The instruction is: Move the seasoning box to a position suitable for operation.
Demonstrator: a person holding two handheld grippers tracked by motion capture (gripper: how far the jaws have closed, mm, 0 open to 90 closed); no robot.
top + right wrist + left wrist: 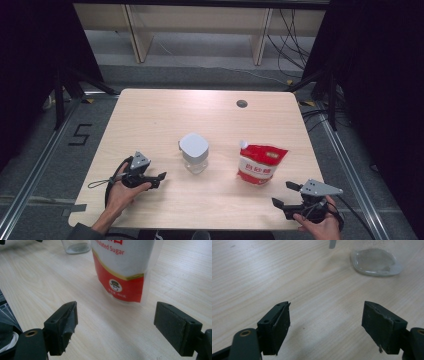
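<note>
A clear glass jar (194, 153) with a pale grey square lid stands at the middle of the wooden table (160, 115); its base (375, 262) shows ahead of my left gripper. A red and white sugar pouch (261, 163) stands to the jar's right, and its lower part (122, 272) rises just beyond my right gripper. My left gripper (159, 180) rests open near the front left, a hand's width left of the jar. At the front right, my right gripper (285, 194) is open too, just below the pouch. Nothing lies between either pair of jaws.
A small dark round hole (242, 103) sits near the table's far edge. Beyond the table are a pale shelf frame (200, 30) and loose cables (295, 45) on the floor. Dark curtains flank both sides.
</note>
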